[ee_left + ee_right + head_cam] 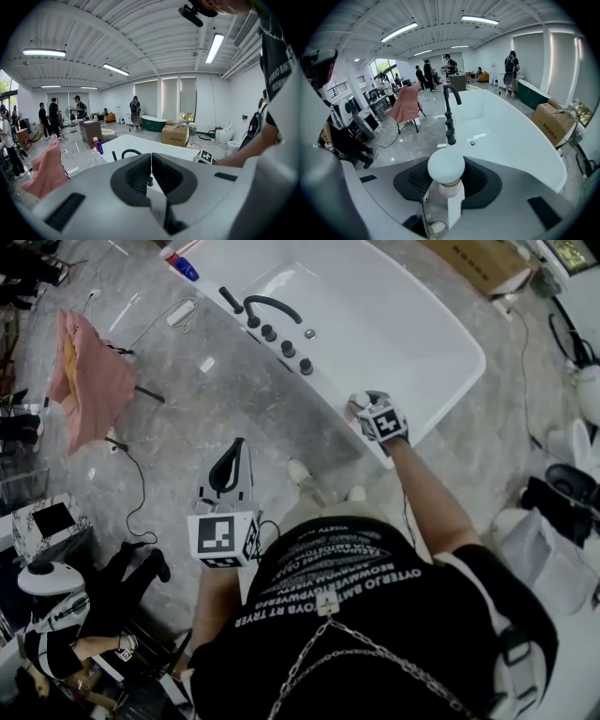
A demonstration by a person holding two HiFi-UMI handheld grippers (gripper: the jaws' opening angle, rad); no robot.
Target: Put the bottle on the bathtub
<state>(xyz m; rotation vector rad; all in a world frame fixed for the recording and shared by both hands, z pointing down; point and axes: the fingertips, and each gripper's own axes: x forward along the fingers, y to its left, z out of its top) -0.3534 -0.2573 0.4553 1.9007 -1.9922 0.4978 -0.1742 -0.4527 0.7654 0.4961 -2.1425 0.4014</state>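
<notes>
A clear bottle with a round white cap (446, 168) stands between the jaws of my right gripper (446, 177), which is shut on its neck and body. In the head view the right gripper (364, 404) hangs over the near rim of the white bathtub (333, 395), towards the near end and this side of the black faucet (272, 304) and its knobs. The bottle is hard to make out there. The tub basin (511, 140) stretches ahead of the bottle. My left gripper (239, 448) is held over the floor beside the tub; its jaws (151, 157) are shut with nothing in them.
A pink cloth (89, 381) hangs on a stand left of the tub. Small red and blue bottles (183, 265) sit at the tub's far corner. A cardboard box (478, 259) and white toilets (572, 474) lie to the right. Cables cross the floor; a person (66, 634) crouches lower left.
</notes>
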